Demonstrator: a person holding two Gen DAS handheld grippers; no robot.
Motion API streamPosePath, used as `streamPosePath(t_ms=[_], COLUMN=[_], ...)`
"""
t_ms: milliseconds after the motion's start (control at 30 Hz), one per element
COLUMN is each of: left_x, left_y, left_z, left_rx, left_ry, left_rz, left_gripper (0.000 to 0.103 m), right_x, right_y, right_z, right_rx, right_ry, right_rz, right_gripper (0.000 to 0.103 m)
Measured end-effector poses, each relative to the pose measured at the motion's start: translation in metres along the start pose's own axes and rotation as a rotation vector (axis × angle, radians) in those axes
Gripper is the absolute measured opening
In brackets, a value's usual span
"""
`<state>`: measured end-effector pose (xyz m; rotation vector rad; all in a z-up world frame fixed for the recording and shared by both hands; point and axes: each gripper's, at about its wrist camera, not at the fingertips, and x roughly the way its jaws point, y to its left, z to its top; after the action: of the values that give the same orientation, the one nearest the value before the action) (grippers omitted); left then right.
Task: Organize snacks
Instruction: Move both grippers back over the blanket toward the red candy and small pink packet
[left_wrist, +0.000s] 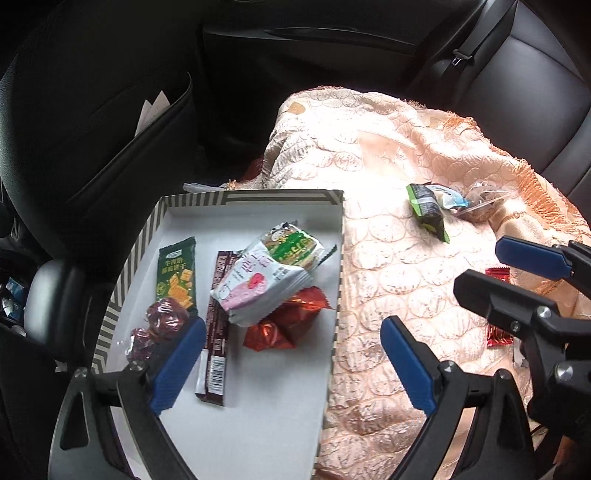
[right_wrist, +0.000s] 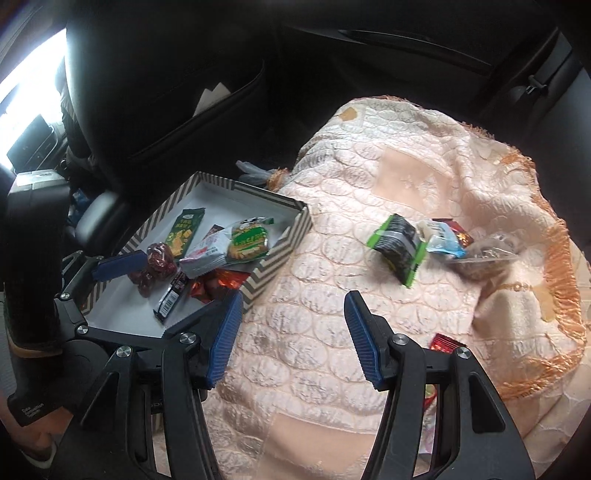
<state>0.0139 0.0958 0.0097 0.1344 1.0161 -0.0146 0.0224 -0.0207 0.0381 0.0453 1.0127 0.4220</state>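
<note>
Only the right wrist view showed the bright car window (right_wrist: 26, 85) and a dashboard screen (right_wrist: 27, 142) at far left, while the left wrist view looked straight down into the striped box (left_wrist: 334, 295) holding a green cracker packet (left_wrist: 177, 277), a brown bar (left_wrist: 216, 328) and red-foil candies (left_wrist: 284, 321). The left gripper (left_wrist: 291, 365) hung over the box, jaws spread wide and empty. The right gripper (right_wrist: 293, 338) stood about half open over the peach cloth (right_wrist: 314, 258), gripping nothing, with a green-edged dark packet (right_wrist: 400, 249) lying loose beyond it

Bare blanket (right_wrist: 314, 277) (box (right_wrist: 280, 254) leftward)
</note>
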Motion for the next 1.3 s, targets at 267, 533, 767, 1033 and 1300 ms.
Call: streamPosePath(t_ms=[267,533,767,1033,1300], left_x=[0.002,0.004,0.015,0.035,0.047], left_y=[-0.041,-0.078,-0.111,-0.147,-0.170], left_z=[-0.001,0.002,0.006,0.013,0.009], left_rx=[0.044,0.076,0.102,0.135,0.154], left_ry=[0.010,0.029,0.061,0.093,0.128], left_rz=[-0.045,-0.096,-0.149,-0.190,-0.250], left_gripper=[0.097,0.097,0.097,0.097,0.097], right_x=[-0.027,-0.041,-0.053,-0.060,-0.064], right_y=[-0.049,-0.099,-0.128,-0.138,-0.149], right_z=[-0.018,-0.044,-0.050,-0.051,-0.053], right_rx=[0.072,0.168,0.256,0.280,0.308], right_ry=[-0.017,-0.001,-0.018,-0.023,-0.021], right_rz=[-0.068,-0.138,-0.149,-0.164,-0.154], right_gripper=[0.057,0.057,0.057,0.057,0.057])
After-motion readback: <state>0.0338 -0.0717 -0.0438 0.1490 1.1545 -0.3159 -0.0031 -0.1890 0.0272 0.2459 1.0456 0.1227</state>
